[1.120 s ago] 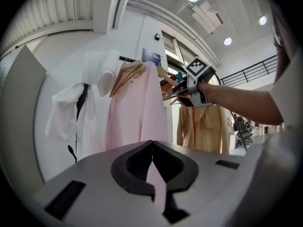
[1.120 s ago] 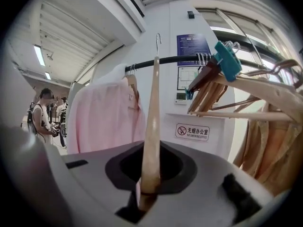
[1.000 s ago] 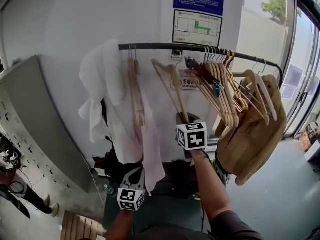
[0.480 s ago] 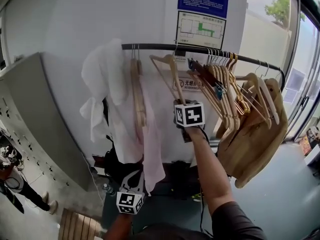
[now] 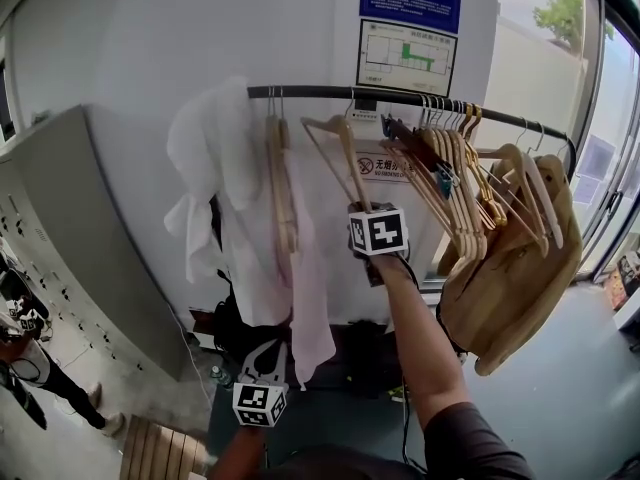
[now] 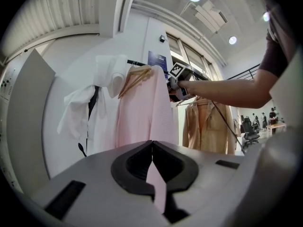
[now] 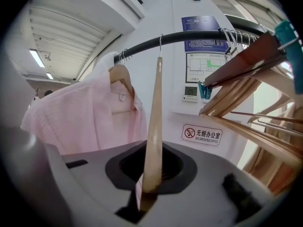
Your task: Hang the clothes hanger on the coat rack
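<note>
- The right tongs [image 5: 366,214], centre frame, clamp a wooden hanger [image 5: 346,158], its hook at the black rail [image 5: 320,92].
- The left tongs [image 5: 265,353], lower left, pinch the pink shirt [image 5: 305,268].

Black coat rack rail [image 5: 310,92], white garment [image 5: 205,148] at its left end, pink shirt [image 5: 305,288] next, single wooden hanger [image 5: 348,158] mid-rail, bunched hangers [image 5: 455,183] and tan coat [image 5: 515,288] rightward.

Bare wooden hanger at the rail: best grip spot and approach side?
Likely the lower end of one arm of the wooden hanger, from below, jaws across its flat faces, as the right gripper has it. That leaves the hook free at the rail; pink shirt and hanger bunch crowd both sides.
</note>
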A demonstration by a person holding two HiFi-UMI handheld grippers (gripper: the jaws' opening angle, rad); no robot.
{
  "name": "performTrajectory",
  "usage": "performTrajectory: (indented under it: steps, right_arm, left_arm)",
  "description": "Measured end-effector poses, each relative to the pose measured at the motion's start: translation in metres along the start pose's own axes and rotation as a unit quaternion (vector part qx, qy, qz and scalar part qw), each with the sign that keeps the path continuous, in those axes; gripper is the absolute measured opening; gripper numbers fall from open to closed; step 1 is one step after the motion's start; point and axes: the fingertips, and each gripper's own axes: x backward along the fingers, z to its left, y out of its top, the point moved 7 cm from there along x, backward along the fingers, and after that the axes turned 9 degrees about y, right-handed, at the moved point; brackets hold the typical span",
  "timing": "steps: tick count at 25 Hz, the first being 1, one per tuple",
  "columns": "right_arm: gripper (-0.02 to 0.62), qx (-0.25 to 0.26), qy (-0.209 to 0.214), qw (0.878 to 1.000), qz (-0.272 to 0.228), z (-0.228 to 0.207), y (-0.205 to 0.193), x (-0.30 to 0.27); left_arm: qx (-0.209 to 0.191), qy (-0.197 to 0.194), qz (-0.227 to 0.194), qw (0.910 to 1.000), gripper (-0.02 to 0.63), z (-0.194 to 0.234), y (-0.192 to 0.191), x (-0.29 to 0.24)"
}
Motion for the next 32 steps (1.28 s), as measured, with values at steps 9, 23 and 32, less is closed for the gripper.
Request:
performTrajectory:
  steps: [9,23,32]
  right_arm:
    - [0.146,0.052,0.003,0.995,-0.082,0.015,-0.001,0.033]
    - [0.164,0.039,-0.010,0.976,-0.214,0.049,-0.079,0.162]
    - [0.037,0.014,-0.053,0.979,-0.196,0.064,-0.174,0.178]
  left_arm:
    - [0.004,0.001,0.006,1.0000,0.009,-0.003,-0.002,-0.005]
    - [0.006,-0.026,-0.008,0.9996,0.009,-0.030,0.026,-0.014]
    - [0.004,-0.051,-0.025,0.9984,0.009,-0.055,0.037,-0.019]
